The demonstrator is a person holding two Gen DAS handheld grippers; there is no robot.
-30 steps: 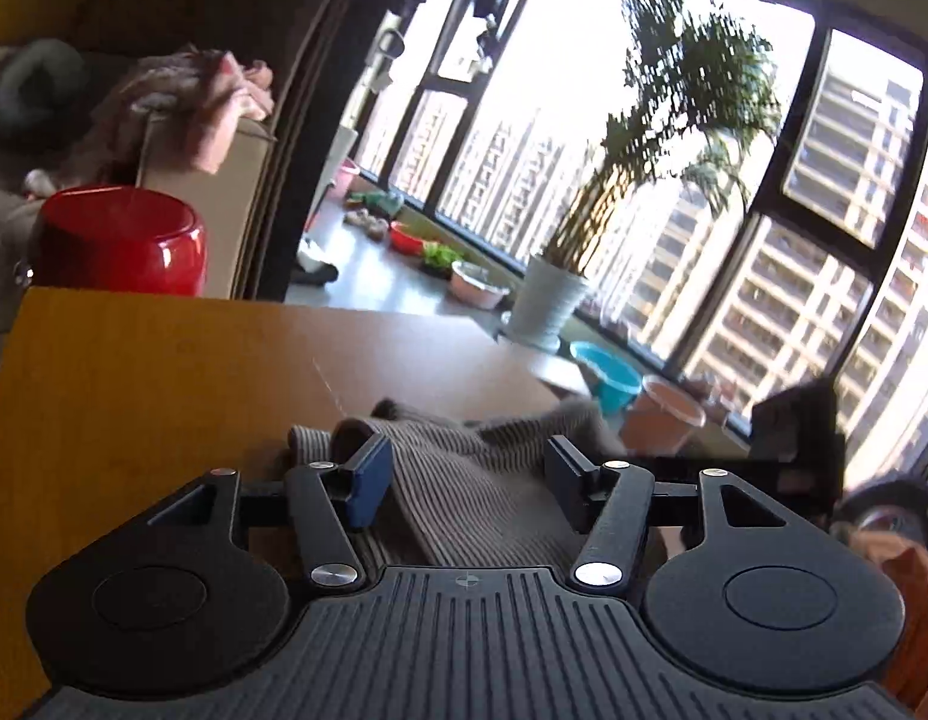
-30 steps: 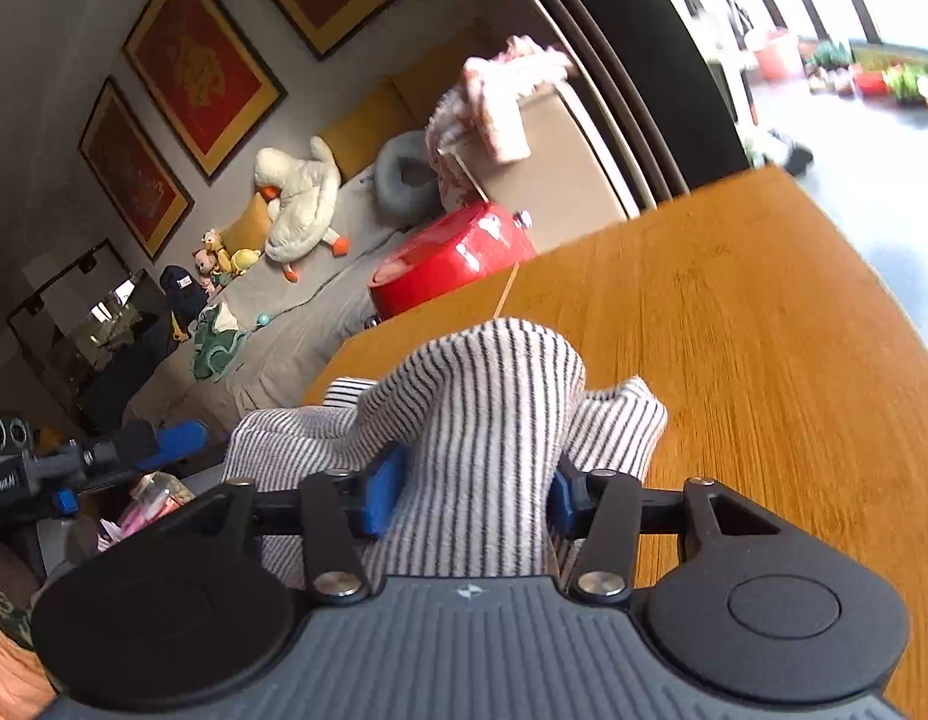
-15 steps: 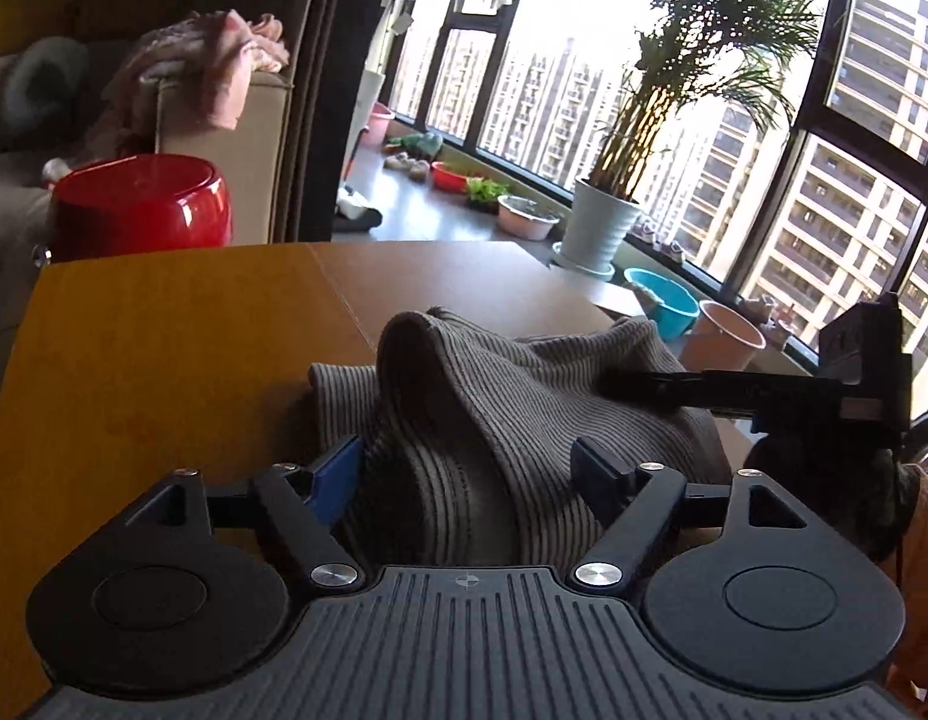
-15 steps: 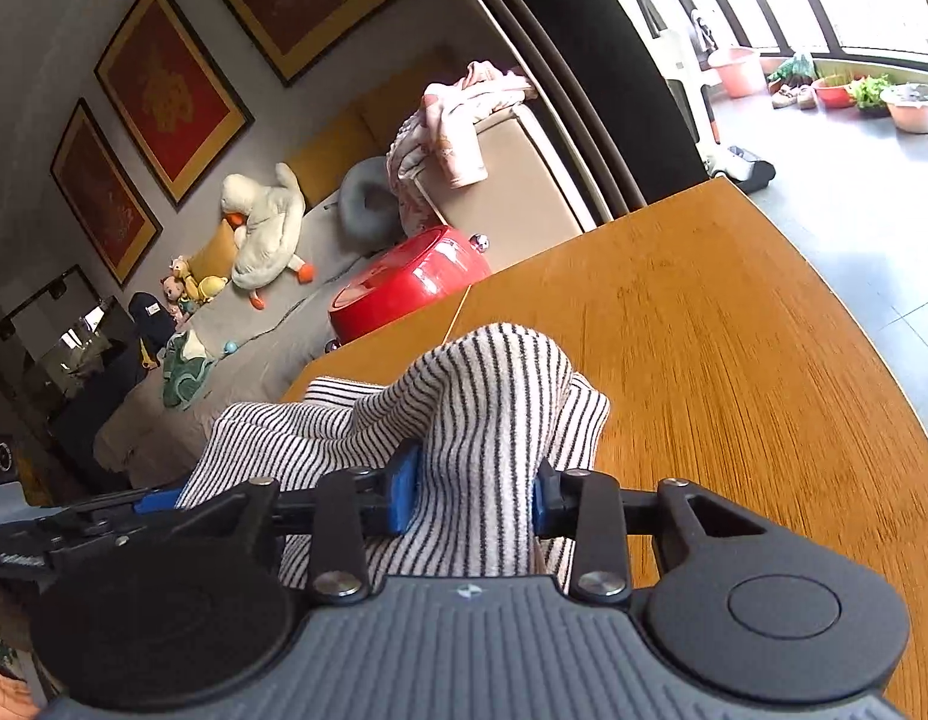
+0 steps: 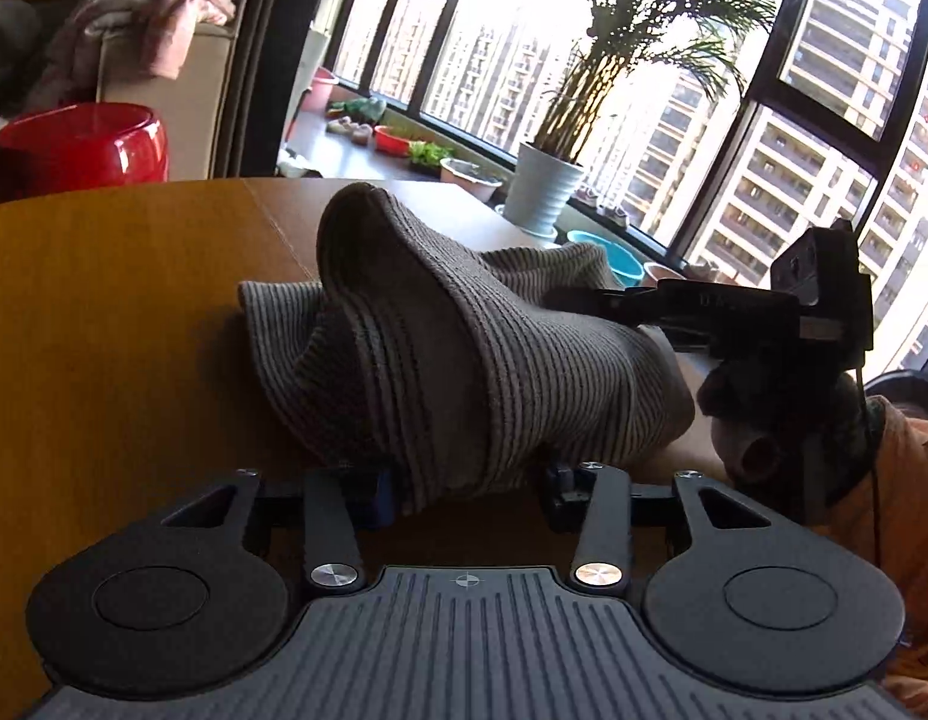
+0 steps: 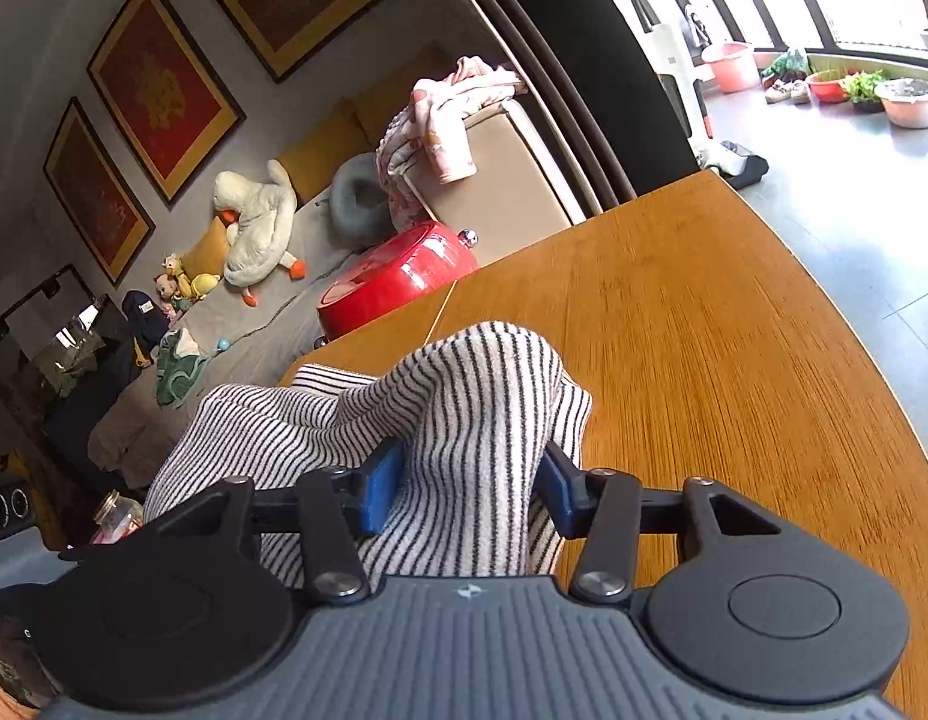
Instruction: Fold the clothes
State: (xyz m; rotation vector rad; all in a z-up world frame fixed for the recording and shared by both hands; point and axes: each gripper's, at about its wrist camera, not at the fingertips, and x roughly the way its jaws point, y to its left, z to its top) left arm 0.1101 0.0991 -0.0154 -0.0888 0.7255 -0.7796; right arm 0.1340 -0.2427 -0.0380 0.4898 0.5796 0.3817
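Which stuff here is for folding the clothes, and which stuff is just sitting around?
For the folding:
striped garment
left tongs, closing with the garment between them
right tongs, opening with the garment between them
wooden table

Just sitting around:
red pot
potted palm
plush duck
pink cloth on the sofa

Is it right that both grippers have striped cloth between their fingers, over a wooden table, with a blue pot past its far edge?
Not quite: the pot is red, not blue, as the right wrist view shows. The striped cloth, both grippers and the wooden table stand as stated.
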